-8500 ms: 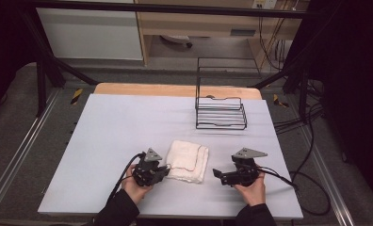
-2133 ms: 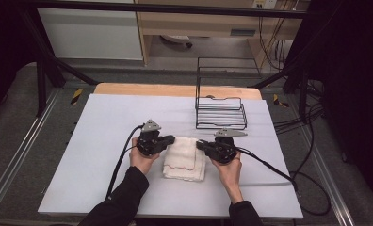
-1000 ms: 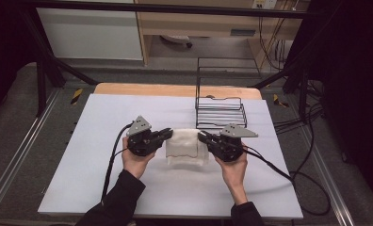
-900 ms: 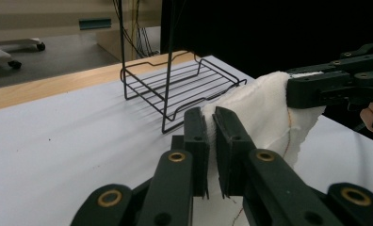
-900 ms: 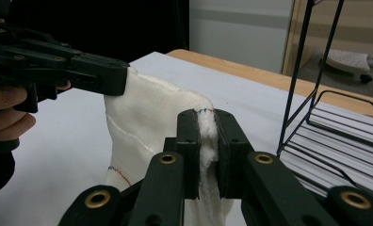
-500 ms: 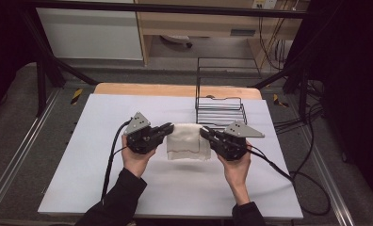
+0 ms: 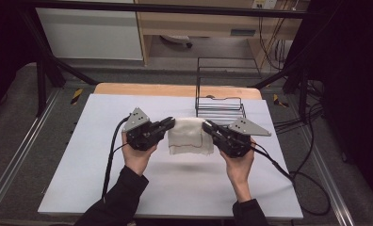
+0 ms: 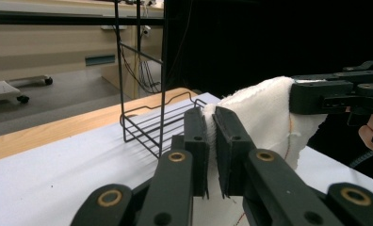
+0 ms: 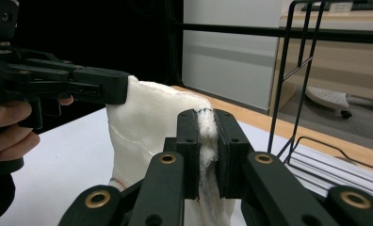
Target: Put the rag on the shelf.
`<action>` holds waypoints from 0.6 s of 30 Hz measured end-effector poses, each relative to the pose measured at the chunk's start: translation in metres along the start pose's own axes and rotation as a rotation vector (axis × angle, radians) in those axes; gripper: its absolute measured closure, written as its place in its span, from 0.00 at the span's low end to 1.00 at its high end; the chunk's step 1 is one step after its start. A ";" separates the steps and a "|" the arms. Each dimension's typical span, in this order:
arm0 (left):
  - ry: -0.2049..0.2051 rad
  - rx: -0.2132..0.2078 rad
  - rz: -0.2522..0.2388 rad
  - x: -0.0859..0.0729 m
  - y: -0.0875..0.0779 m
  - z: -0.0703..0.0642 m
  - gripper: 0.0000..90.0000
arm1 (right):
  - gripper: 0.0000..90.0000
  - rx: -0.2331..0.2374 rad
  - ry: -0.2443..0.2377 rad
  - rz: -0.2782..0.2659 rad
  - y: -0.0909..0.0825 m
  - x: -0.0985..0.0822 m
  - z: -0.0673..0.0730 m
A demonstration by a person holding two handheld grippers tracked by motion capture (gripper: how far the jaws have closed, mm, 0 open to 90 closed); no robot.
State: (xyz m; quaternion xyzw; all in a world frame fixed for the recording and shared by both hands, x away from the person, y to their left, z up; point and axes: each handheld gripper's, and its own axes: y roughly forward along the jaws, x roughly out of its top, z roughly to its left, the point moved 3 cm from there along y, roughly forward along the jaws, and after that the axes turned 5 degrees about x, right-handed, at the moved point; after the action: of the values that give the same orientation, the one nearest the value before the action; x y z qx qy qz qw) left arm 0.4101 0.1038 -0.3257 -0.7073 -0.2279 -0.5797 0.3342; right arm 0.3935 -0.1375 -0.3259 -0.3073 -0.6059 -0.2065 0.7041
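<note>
- From the high view, the left hand-held gripper (image 7: pixel 168 125) grips the left top edge of the white cloth (image 7: pixel 190 136), which hangs clear above the worktop (image 7: pixel 100 155) with a soft shadow beneath it.
- The left gripper view brings what the high view cannot: the two black pads clamped tight on a bunched fold of the white cloth (image 8: pixel 264 113), with the right hand-held gripper (image 8: pixel 297 96) reaching in from the right onto the far corner.
- Centre of the high view, the cloth sags between both tools, a thin reddish thread line running down its right half.
- The right hand-held gripper (image 7: pixel 207 127) is clenched on the cloth's right top edge; the right gripper view shows fluffy fabric (image 9: pixel 147 117) squeezed between its pads, and the left hand-held gripper (image 9: pixel 118 89) biting the opposite corner.
- Just behind the cloth stands a black wire rack (image 7: pixel 220 94), upright, on the worktop's far right.
- The worktop is pale and matte, with a wooden strip (image 7: pixel 175 89) along its far edge.
- Beyond: grey floor, a white cabinet (image 7: pixel 90 33), black frame bars, cables trailing at the right.
</note>
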 end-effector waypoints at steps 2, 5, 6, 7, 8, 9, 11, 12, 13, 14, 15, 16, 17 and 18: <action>-0.002 0.000 -0.011 0.003 0.000 -0.001 0.93 | 0.91 -0.008 -0.006 -0.010 -0.001 0.003 0.000; 0.003 -0.001 -0.021 0.008 0.001 -0.004 0.93 | 0.91 -0.013 -0.008 -0.025 -0.004 0.007 -0.002; 0.007 -0.001 -0.023 0.010 0.001 -0.004 0.93 | 0.91 -0.013 -0.004 -0.030 -0.005 0.008 -0.002; 0.009 -0.001 -0.026 0.012 0.002 -0.005 0.93 | 0.91 -0.015 -0.003 -0.033 -0.005 0.010 -0.002; 0.009 -0.003 -0.028 0.014 0.002 -0.006 0.93 | 0.91 -0.016 -0.007 -0.037 -0.006 0.011 -0.002; 0.010 -0.003 -0.032 0.016 0.002 -0.006 0.93 | 0.91 -0.017 -0.006 -0.040 -0.007 0.012 -0.003; 0.013 -0.005 -0.039 0.019 0.002 -0.007 0.93 | 0.91 -0.021 -0.008 -0.047 -0.009 0.015 -0.003; 0.013 -0.004 -0.043 0.021 0.003 -0.008 0.93 | 0.91 -0.022 -0.011 -0.051 -0.010 0.016 -0.004; 0.013 -0.005 -0.045 0.022 0.003 -0.008 0.93 | 0.91 -0.023 -0.014 -0.053 -0.011 0.018 -0.004; 0.015 -0.005 -0.048 0.024 0.004 -0.009 0.93 | 0.91 -0.026 -0.016 -0.056 -0.011 0.019 -0.004; 0.011 -0.006 -0.050 0.025 0.004 -0.009 0.93 | 0.91 -0.028 -0.017 -0.058 -0.012 0.021 -0.004; 0.009 -0.007 -0.054 0.027 0.005 -0.009 0.93 | 0.91 -0.029 -0.018 -0.062 -0.013 0.022 -0.004; 0.009 -0.007 -0.057 0.028 0.006 -0.010 0.93 | 0.91 -0.032 -0.017 -0.065 -0.013 0.024 -0.005; 0.011 -0.008 -0.059 0.030 0.006 -0.010 0.93 | 0.91 -0.034 -0.021 -0.065 -0.014 0.025 -0.005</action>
State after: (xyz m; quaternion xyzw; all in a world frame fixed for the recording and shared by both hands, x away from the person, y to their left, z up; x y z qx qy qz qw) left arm 0.4145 0.0902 -0.2972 -0.6984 -0.2445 -0.5939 0.3157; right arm 0.3926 -0.1493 -0.2991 -0.3015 -0.6195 -0.2360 0.6853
